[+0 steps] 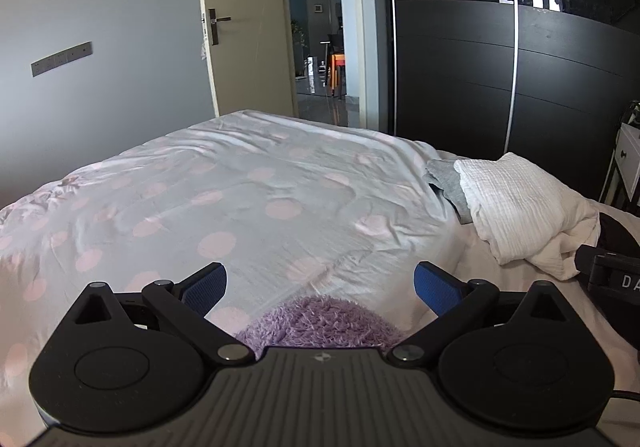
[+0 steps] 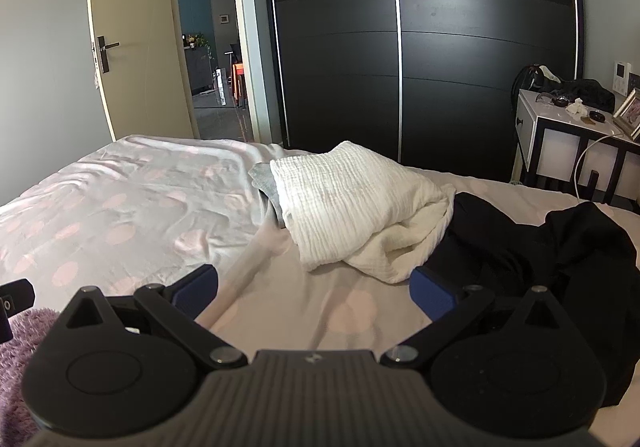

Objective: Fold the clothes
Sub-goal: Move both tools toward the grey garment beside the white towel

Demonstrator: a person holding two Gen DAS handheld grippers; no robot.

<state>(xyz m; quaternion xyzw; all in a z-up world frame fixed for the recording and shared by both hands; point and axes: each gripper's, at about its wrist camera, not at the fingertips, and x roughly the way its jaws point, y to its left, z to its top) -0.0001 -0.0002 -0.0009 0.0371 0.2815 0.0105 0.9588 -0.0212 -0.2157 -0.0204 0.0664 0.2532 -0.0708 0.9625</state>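
Clothes (image 2: 360, 207) lie on dotted bed (image 1: 240, 187) facing black wardrobe (image 2: 400, 67).

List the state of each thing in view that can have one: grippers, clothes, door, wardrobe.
left gripper: open, nothing between its pads.
right gripper: open, empty.
white garment: loosely bunched on the bed, not folded flat.
grey garment: mostly hidden under the white one.
black garment: spread out, crumpled, unfolded.
purple fuzzy item: lying under the left gripper.
door: open.
wardrobe: sliding doors shut.
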